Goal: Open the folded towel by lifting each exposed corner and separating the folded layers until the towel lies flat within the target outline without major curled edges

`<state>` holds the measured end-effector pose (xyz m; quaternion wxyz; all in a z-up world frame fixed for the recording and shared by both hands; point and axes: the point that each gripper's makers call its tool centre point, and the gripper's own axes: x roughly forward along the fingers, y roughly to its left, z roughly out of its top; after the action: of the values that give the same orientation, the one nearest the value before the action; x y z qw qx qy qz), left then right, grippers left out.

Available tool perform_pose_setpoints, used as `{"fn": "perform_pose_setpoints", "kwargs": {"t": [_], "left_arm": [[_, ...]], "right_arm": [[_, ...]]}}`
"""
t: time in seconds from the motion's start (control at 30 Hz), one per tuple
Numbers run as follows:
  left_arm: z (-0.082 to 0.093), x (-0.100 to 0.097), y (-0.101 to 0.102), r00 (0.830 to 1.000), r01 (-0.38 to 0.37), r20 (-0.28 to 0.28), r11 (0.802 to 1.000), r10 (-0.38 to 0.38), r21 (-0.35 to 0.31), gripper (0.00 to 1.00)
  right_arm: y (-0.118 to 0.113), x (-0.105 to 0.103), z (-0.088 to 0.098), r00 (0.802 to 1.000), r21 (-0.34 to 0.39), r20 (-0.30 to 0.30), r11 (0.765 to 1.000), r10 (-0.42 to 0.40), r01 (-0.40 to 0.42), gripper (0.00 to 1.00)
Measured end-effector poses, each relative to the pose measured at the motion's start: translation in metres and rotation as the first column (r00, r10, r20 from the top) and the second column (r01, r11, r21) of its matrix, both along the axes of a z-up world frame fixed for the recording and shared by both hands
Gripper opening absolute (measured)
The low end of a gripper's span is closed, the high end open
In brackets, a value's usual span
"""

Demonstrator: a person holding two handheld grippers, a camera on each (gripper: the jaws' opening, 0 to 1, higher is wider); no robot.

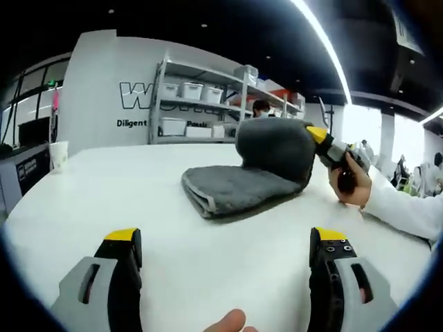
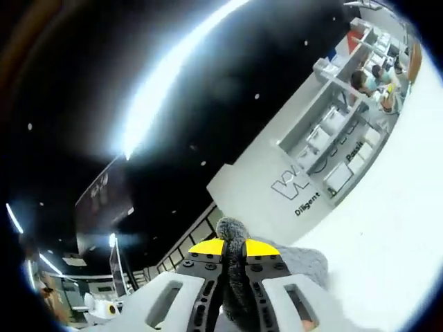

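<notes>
Grey folded towel point(image 1: 239, 185) lies mid-table point(image 1: 104, 200), long axis running left–right. Right gripper point(image 1: 320, 138), jaws clamped on its raised top layer at the right end, is nearer; left gripper point(image 1: 225, 245), jaws apart, hangs short of the near edge.

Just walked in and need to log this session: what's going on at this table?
A person is unfolding a grey towel on a white table with two handheld grippers. The right gripper is shut on a top layer and has it lifted and curled up off the stack, while the rest is still folded on the table. The left gripper is open, held back from the towel and touching nothing. A paper cup stands at the table's far left edge.
</notes>
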<state>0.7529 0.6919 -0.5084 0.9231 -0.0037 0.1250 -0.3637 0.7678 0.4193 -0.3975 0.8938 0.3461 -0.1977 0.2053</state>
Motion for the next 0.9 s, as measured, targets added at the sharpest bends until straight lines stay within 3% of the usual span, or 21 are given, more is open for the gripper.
{"fn": "perform_pose_setpoints", "kwargs": {"t": [0.47,0.9], "left_arm": [[-0.001,0.001,0.001,1.0,-0.002,-0.003,1.0,0.002,0.005,1.0],[-0.002,-0.002,0.002,1.0,-0.007,-0.011,1.0,0.007,0.008,1.0]], "right_arm": [[-0.036,-0.007,-0.01,0.994,0.006,-0.051,0.995,-0.101,0.102,0.02],[-0.051,-0.018,-0.021,0.977,-0.078,-0.104,0.98,-0.188,0.18,0.02]]}}
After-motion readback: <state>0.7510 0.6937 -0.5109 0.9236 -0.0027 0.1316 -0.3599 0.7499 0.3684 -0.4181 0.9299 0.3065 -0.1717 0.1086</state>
